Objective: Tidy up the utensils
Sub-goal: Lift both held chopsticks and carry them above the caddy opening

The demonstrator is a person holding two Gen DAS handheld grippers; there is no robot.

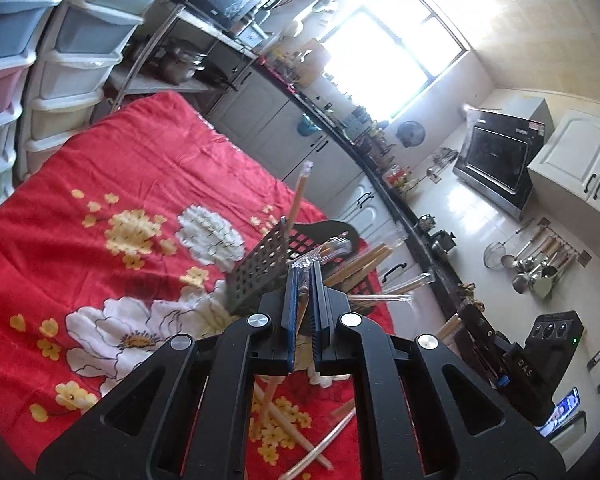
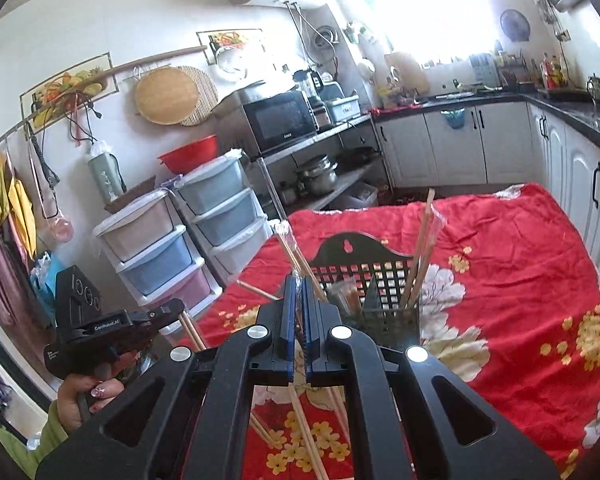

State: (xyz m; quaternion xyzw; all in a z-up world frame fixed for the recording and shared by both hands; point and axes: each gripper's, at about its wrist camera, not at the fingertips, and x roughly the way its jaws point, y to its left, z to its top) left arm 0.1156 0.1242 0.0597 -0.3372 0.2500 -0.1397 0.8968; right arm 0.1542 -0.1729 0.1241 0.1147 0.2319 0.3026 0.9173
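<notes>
Over the left wrist, the left gripper has its jaws clamped on a plastic-wrapped pair of chopsticks, which pokes up above the black perforated utensil holder on the red floral cloth. More chopsticks lie loose on the cloth beneath.

Over the right wrist, the right gripper is pinched tight on another wrapped pair, just in front of the holder.
</notes>
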